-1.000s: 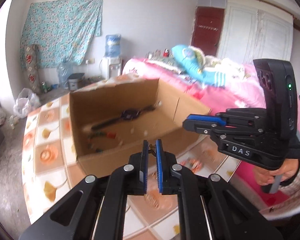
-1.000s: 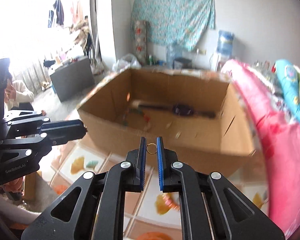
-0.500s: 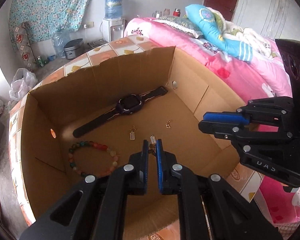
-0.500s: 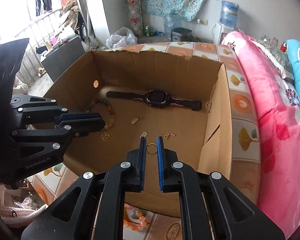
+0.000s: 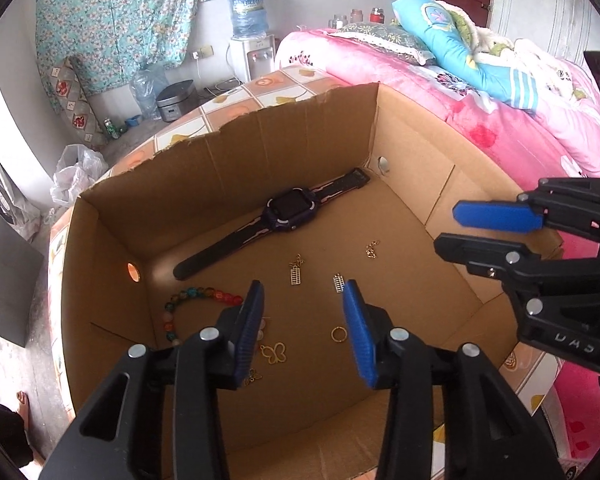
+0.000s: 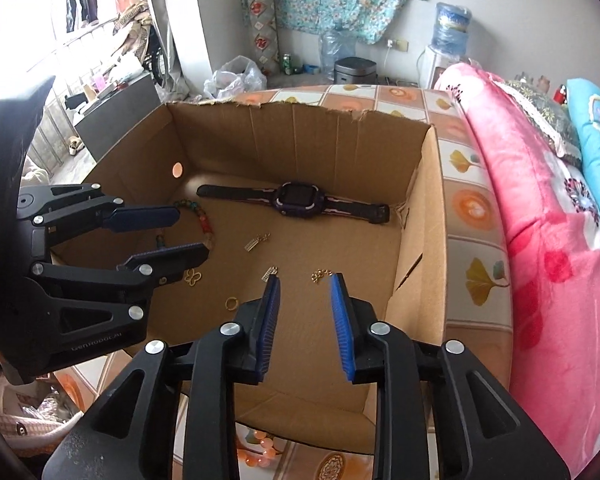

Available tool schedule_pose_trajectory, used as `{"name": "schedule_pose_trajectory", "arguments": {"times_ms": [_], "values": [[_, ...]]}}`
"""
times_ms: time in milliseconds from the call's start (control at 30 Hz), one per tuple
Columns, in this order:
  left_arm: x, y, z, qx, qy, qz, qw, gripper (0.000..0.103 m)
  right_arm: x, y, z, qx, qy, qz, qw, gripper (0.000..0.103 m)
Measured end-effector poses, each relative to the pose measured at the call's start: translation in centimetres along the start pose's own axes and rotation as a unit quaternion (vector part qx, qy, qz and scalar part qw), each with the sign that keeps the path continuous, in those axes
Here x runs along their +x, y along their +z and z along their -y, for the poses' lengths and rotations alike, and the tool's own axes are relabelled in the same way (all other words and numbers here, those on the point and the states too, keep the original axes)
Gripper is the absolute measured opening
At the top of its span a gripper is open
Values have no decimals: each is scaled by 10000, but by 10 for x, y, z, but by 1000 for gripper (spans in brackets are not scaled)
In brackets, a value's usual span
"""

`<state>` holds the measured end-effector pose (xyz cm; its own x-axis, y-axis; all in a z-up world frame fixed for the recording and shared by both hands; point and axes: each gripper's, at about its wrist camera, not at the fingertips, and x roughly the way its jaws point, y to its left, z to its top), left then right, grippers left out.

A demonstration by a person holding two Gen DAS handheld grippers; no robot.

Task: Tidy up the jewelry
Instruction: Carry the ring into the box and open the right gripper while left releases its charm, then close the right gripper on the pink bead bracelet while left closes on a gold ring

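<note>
Both grippers — left point(image 5: 303, 300), right point(image 6: 304, 294) — have just been opened over the box point(image 5: 260, 152), nothing held; a small butterfly charm point(image 5: 253, 376) is seen only from the left.

Pink bedding point(image 5: 500, 120), water dispenser point(image 5: 252, 40), floral curtain point(image 5: 120, 28)

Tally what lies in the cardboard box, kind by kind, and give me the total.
Watch: 1
Bead bracelet: 1
Gold ring: 1
Rectangular gold charms: 2
Gold butterfly charm: 1
Other small gold pieces: 2
Total: 8
</note>
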<state>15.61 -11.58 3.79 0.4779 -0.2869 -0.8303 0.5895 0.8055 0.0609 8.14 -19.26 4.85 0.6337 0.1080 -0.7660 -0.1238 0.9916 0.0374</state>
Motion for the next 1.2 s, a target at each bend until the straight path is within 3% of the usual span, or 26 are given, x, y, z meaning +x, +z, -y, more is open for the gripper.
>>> {"name": "schedule_pose_trajectory", "arguments": {"times_ms": [467, 767, 1000, 1200], "values": [[-36, -8, 3, 154, 188, 379, 9990, 52, -34, -7, -3, 210, 187, 389, 9988, 36], [-105, -72, -13, 356, -52, 1141, 9928, 66, -73, -44, -24, 10, 723, 887, 9934, 36], [-102, -122, -19, 87, -331, 817, 9961, 66, -45, -80, -42, -16, 1105, 389, 9931, 36], [-61, -140, -2, -14, -512, 411, 9978, 66, -3, -96, -59, -80, 820, -125, 9965, 29]]}}
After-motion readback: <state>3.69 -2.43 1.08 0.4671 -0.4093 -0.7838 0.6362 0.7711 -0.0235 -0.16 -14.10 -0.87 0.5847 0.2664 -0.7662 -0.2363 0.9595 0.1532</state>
